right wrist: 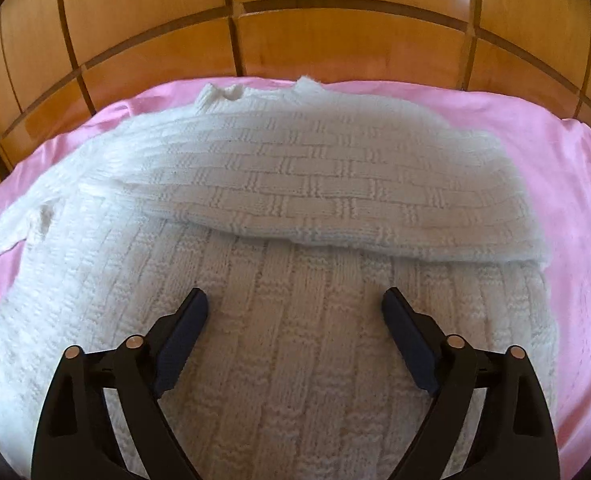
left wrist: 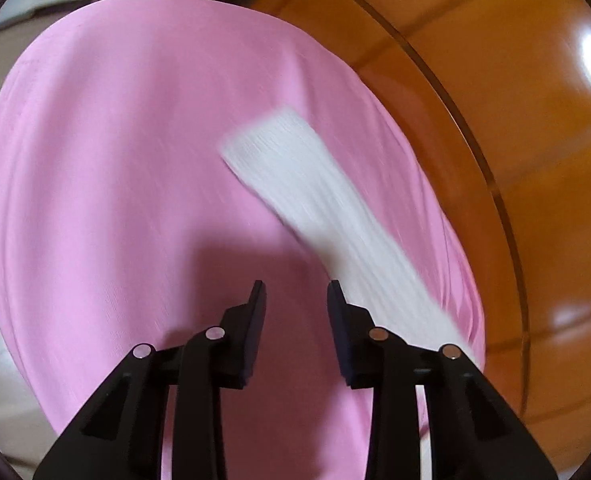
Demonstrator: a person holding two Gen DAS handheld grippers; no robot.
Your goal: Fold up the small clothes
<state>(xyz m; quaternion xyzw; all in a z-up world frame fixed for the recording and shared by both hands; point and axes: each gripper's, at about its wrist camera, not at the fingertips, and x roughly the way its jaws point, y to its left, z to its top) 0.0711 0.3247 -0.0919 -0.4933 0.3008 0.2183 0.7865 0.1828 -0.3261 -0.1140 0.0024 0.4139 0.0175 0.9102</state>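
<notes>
the right gripper (right wrist: 295,300), jaws wide and empty, is hovering directly over the white knit sweater (right wrist: 279,184); the left gripper (left wrist: 296,292), jaws narrowly parted and empty, is sitting beside its sleeve (left wrist: 311,208), which is running diagonally away to its right.

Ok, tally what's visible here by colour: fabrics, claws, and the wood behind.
White: 1, knitted sweater, its sleeve lying on the sheet
Pink: 1, sheet
Black: 2, left claw and right claw
Orange-brown: 1, wooden panelling
Total: 5

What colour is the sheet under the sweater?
Pink sheet, clearest in the right wrist view.
</notes>
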